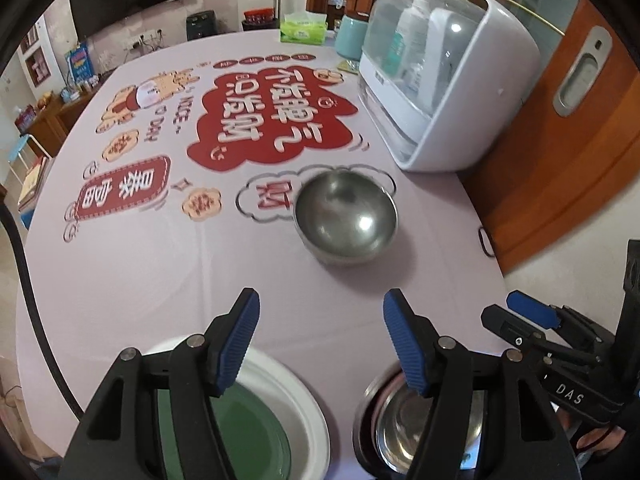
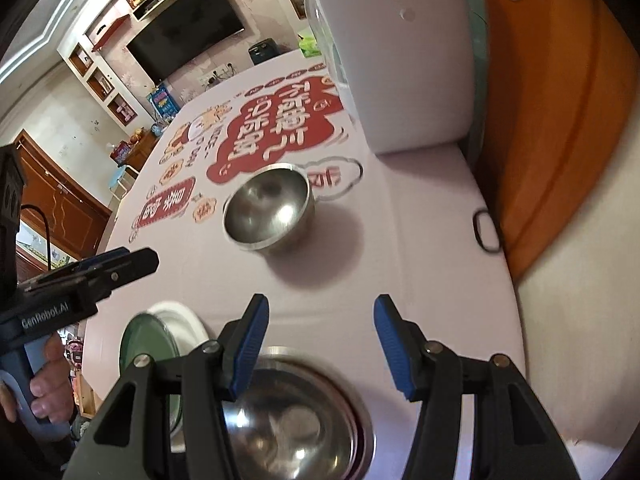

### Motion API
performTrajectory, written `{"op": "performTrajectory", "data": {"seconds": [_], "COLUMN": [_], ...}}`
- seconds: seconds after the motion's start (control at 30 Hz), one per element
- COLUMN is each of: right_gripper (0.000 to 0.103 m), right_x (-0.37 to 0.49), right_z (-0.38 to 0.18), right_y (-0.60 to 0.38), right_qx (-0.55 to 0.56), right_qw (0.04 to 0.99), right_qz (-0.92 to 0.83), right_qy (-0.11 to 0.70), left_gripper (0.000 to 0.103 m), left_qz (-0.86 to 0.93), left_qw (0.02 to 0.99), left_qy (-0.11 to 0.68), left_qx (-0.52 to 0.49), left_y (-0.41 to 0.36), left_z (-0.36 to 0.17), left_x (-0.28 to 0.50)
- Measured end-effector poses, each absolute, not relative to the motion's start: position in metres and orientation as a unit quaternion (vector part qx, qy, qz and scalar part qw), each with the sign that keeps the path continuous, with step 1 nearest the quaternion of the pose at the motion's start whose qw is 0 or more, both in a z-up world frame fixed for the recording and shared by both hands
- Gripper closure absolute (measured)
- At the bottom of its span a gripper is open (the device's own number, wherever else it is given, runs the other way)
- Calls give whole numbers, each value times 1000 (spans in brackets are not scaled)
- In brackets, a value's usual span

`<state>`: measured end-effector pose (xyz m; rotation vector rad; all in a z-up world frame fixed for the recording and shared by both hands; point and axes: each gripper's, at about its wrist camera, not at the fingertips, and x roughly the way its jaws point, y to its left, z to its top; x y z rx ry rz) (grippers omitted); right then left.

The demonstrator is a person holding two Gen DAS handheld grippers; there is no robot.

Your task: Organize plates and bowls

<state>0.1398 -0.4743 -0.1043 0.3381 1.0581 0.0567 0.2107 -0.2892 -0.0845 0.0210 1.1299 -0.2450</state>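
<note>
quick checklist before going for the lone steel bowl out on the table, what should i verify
1. Left gripper open and holding nothing: ok.
2. Right gripper open and holding nothing: ok.
3. Lone steel bowl upright, with nothing in it: ok.
4. Path from both grippers to that bowl over bare tablecloth: ok.
5. Space around the bowl: ok, it stands apart from the white cabinet.
6. Stack of steel bowls ready to take it: ok, the top bowl looks empty; how many lie under it, cannot tell.
7. Green plate seated in the white plate: ok.
</note>
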Motion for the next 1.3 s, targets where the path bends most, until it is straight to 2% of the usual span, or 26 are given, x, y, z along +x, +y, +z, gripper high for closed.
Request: {"op": "performTrajectory", "data": {"seconds": [0.43, 1.17, 1.23, 1.3], "right_gripper": [48, 48, 49, 55], "right_x": [208, 249, 250, 252], "right_z": [-107, -176, -179, -182], "right_y": [-484, -470, -470, -471], "right_qx": [166, 205, 208, 211], "right_qw": [863, 828, 825, 821], "right_qz": [33, 86, 87, 87], "right_qy": [475, 514, 518, 524], "left_gripper": [37, 37, 38, 38], "left_qz": [-104, -121, -120, -119], "left_qw": [833, 782, 778, 774], "left_qy": [543, 607, 612, 616], "left_qx": [-7, -70, -76, -81], "left_y": [-290, -286, -286, -285], "left_z": [-101, -187, -192, -195], "left_x": [266, 318, 321, 322]}}
